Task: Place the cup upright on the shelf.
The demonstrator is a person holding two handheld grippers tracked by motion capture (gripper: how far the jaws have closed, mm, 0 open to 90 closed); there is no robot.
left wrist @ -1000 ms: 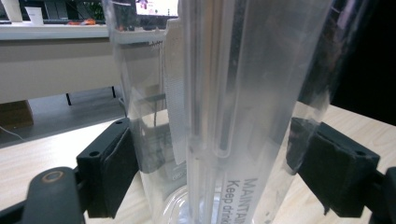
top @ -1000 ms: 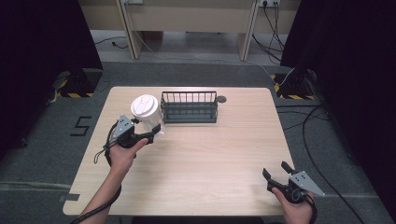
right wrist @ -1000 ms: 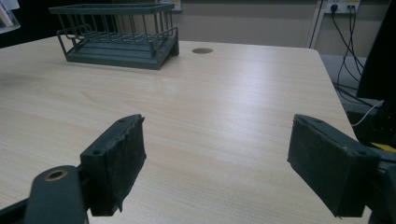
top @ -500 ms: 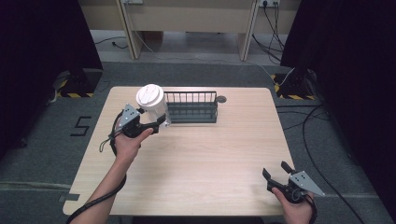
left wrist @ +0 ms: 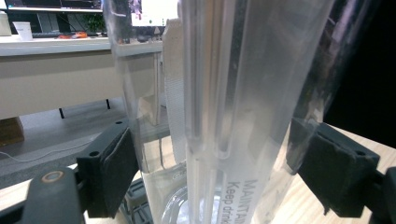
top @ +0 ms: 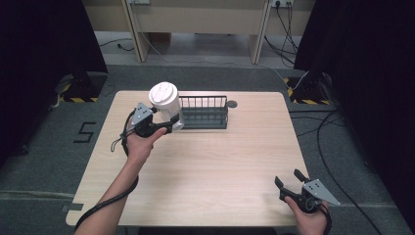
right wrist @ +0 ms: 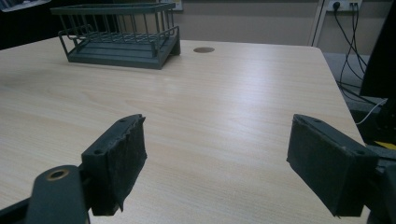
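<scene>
Clear rigid plastic bottle with white lid [top: 166, 104], likely light and slippery, is clamped mid-body by the left gripper [top: 171, 125] above the dark wire rack's [top: 204, 113] left end; right gripper [top: 289, 182] is held wide, idle.

Light wooden table [top: 220, 161], seen from above.
A dark wire rack [top: 203, 112] stands at its far edge, beside a round grommet [top: 232, 104].
</scene>
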